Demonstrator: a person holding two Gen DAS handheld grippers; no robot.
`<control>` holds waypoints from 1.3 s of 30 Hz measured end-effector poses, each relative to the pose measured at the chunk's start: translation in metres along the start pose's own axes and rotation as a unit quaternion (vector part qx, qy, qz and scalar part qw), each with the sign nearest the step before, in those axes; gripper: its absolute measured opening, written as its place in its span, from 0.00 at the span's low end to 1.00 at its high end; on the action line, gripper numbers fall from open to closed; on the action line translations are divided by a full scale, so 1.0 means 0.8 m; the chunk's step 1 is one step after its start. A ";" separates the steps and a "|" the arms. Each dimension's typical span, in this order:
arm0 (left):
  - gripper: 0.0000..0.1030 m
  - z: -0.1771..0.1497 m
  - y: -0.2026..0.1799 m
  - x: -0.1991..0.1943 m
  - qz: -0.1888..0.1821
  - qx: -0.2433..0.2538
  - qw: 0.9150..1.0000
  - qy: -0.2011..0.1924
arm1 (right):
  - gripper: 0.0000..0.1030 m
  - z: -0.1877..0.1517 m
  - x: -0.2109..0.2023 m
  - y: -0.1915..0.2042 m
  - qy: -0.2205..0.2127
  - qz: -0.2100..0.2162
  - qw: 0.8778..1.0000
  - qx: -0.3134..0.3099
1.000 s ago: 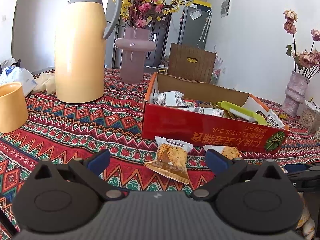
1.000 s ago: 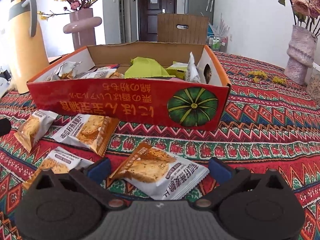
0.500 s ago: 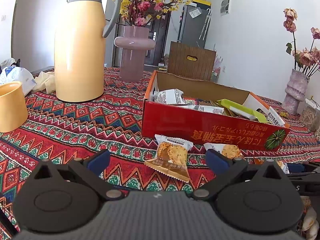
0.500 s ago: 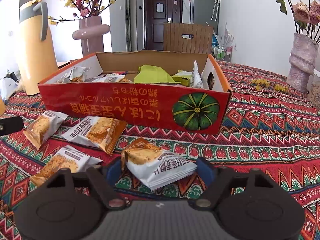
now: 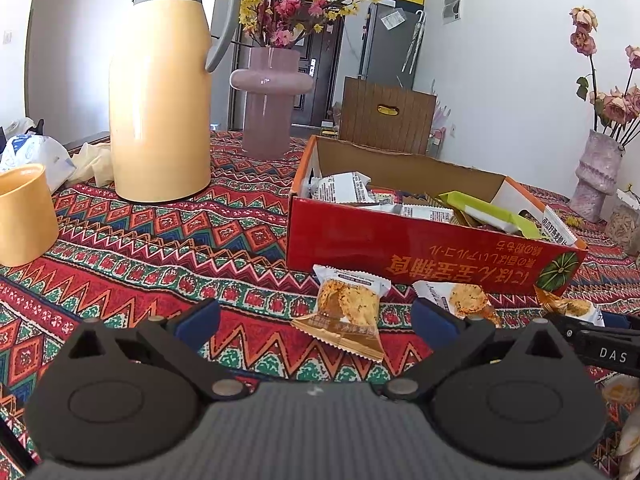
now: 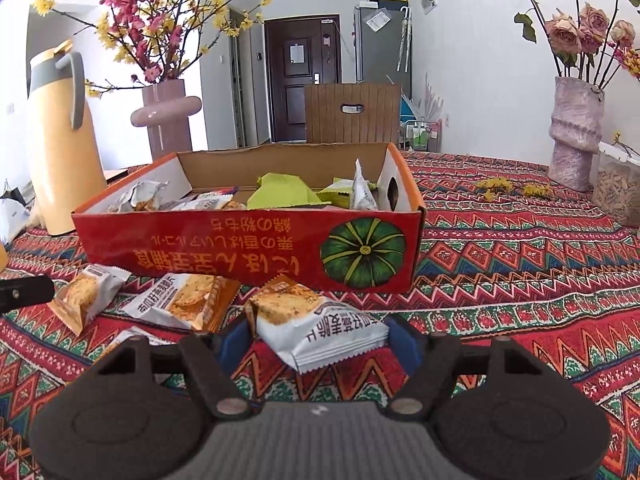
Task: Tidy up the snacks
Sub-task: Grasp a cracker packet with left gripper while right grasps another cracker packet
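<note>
Biscuit packet: lies between the right tongs, just before the red snack box.
Right tongs: just closing; pads grip the packet's sides.
Left tongs: wide, empty.
Risk: slick wrapper could slip during lifting.

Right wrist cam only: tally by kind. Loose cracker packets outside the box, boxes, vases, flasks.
Loose cracker packets: 4
Red cardboard box: 1
Vases: 2
Thermos flask: 1
Total: 8
</note>
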State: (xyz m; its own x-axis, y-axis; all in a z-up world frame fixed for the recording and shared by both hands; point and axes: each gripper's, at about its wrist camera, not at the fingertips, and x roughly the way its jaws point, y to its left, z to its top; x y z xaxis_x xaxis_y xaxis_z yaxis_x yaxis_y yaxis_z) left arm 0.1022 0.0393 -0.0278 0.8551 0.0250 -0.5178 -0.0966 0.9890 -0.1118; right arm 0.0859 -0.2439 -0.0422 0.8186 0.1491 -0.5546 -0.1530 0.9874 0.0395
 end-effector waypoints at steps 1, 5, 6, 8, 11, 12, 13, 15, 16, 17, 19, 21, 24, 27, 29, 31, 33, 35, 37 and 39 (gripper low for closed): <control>1.00 0.002 -0.001 0.000 0.000 0.003 1.000 0.003 | 0.70 0.000 0.000 0.000 -0.001 0.000 1.000 -0.001; 1.00 0.014 -0.008 0.006 -0.004 0.024 0.999 0.033 | 0.70 0.000 -0.002 -0.001 -0.004 0.002 1.000 0.002; 1.00 0.018 -0.012 0.010 0.000 0.035 0.998 0.043 | 0.70 -0.001 -0.002 -0.001 -0.004 0.003 1.000 0.002; 1.00 0.026 -0.020 0.024 0.005 0.054 0.996 0.064 | 0.70 -0.001 -0.002 -0.002 -0.006 0.003 1.000 0.004; 1.00 0.034 -0.029 0.044 0.013 0.066 0.994 0.090 | 0.70 -0.001 -0.004 -0.002 -0.009 0.004 1.000 0.006; 1.00 0.036 -0.031 0.049 0.015 0.069 0.993 0.094 | 0.70 -0.001 -0.004 -0.003 -0.010 0.004 1.000 0.007; 1.00 0.038 -0.034 0.055 0.017 0.073 0.992 0.098 | 0.70 -0.001 -0.005 -0.003 -0.011 0.004 1.000 0.008; 0.96 0.039 -0.040 0.066 0.023 0.083 0.990 0.111 | 0.70 -0.001 -0.005 -0.003 -0.012 0.005 1.000 0.009; 0.89 0.039 -0.041 0.070 0.022 0.081 0.990 0.118 | 0.70 -0.001 -0.005 -0.004 -0.012 0.006 1.000 0.010; 0.84 0.038 -0.041 0.074 0.019 0.078 0.989 0.123 | 0.70 -0.001 -0.005 -0.004 -0.012 0.006 1.000 0.010; 0.79 0.036 -0.042 0.080 0.017 0.075 0.988 0.131 | 0.70 -0.001 -0.006 -0.004 -0.013 0.007 1.000 0.011; 0.74 0.035 -0.041 0.084 0.014 0.071 0.988 0.135 | 0.70 -0.001 -0.006 -0.004 -0.013 0.008 1.000 0.012; 0.51 0.035 -0.039 0.089 0.002 0.064 0.988 0.144 | 0.70 -0.001 -0.006 -0.004 -0.013 0.009 1.000 0.012; 0.42 0.034 -0.035 0.090 -0.004 0.058 0.988 0.146 | 0.70 -0.001 -0.006 -0.004 -0.013 0.009 1.000 0.012; 0.40 0.035 -0.034 0.088 -0.006 0.056 0.988 0.143 | 0.70 -0.001 -0.006 -0.004 -0.013 0.009 1.000 0.012; 0.40 0.035 -0.033 0.084 -0.008 0.054 0.989 0.139 | 0.70 -0.001 -0.006 -0.004 -0.013 0.009 1.000 0.012; 0.40 0.036 -0.032 0.080 -0.008 0.051 0.989 0.135 | 0.70 -0.001 -0.006 -0.004 -0.014 0.009 1.000 0.012; 0.40 0.036 -0.032 0.075 -0.008 0.051 0.990 0.129 | 0.70 -0.001 -0.006 -0.004 -0.014 0.009 1.000 0.012; 0.40 0.036 -0.030 0.070 -0.010 0.047 0.991 0.125 | 0.70 0.000 -0.007 -0.003 -0.015 0.009 1.000 0.012; 0.40 0.036 -0.029 0.065 -0.011 0.043 0.992 0.120 | 0.70 0.000 -0.008 -0.003 -0.017 0.009 1.000 0.011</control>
State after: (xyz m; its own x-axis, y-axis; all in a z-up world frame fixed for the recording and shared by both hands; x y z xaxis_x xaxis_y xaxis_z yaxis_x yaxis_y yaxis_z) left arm 0.1635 0.0215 -0.0277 0.7092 -0.0210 -0.7047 -0.0269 0.9980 -0.0567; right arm 0.0807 -0.2470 -0.0385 0.8339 0.1686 -0.5255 -0.1563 0.9854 0.0681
